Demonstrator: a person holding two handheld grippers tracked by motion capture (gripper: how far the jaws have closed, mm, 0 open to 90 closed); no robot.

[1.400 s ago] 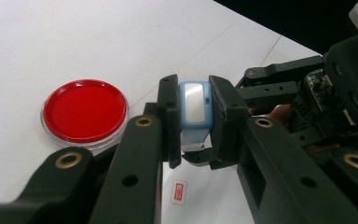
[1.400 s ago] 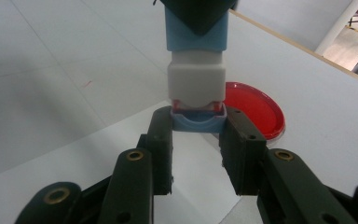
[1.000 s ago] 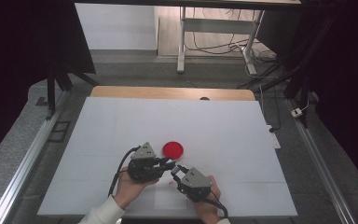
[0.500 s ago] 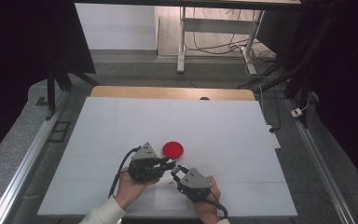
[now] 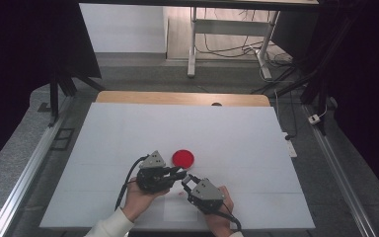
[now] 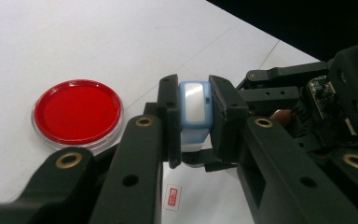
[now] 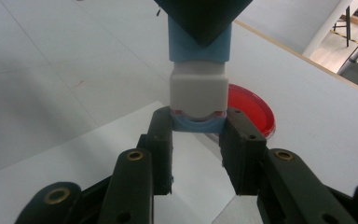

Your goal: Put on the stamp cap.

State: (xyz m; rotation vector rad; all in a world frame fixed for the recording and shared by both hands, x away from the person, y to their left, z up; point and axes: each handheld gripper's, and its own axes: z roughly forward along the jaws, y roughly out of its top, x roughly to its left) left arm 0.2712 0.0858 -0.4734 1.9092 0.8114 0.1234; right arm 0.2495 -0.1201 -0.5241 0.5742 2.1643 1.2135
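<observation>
Grippers met near the front edge of the white counter (image 5: 237,133), just as they had a second earlier; I saw almost no change in the high view, only the slightest settling of the two hands. My left gripper (image 6: 193,119) was clenched on the blue upper part of a small blue-and-white block (image 6: 195,108), its jaws pressed flat against both sides. My right gripper (image 7: 196,128) came at the same block (image 7: 198,88) from the other end, its jaws bracketing the blue base under the white section; they looked to be touching it, but I could not tell whether they were truly clamped. The block hung above the counter between the two grippers, clear of the surface. The red dish (image 5: 183,157) lay flat on the counter just beyond the left gripper (image 5: 176,174), in the same spot as before, apart from the block. The right gripper (image 5: 189,180) sat just beside the left one, angled toward it.
</observation>
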